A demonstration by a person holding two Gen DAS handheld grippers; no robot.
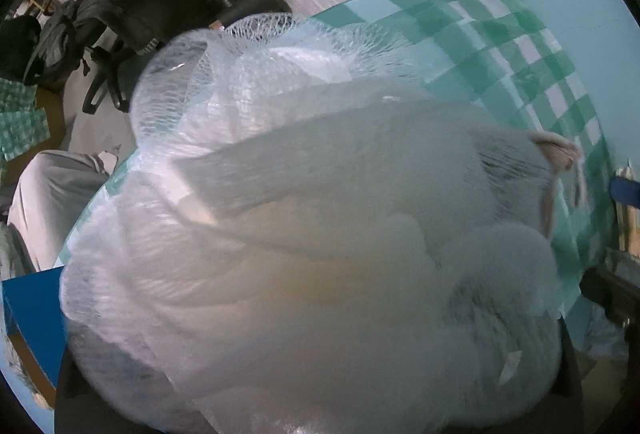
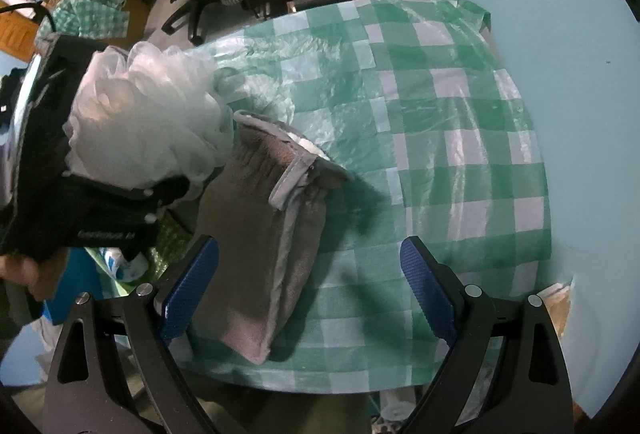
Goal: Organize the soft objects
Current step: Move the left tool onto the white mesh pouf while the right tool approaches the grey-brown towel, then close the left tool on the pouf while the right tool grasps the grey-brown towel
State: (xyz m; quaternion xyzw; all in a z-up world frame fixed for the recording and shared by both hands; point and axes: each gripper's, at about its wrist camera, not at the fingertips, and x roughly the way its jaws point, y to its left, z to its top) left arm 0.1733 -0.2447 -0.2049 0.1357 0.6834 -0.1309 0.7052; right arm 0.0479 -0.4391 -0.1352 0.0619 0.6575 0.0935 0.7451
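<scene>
**Mesh sponge at the left gripper, towel between the right jaws**

While your left wrist view is nearly filled by the white mesh bath sponge, blurred and too close to show the fingers, your right wrist view shows the left gripper beside that sponge, over the checked cloth's edge. Whether its pads press the netting I cannot tell; the jaws stand wide. Your right gripper is released, blue ribbed pads apart, straddling the folded grey towel. That towel lies on the green-and-white checked plastic sheet, which is glossy and wrinkled. Your hand is cut off at the frame's left.
</scene>
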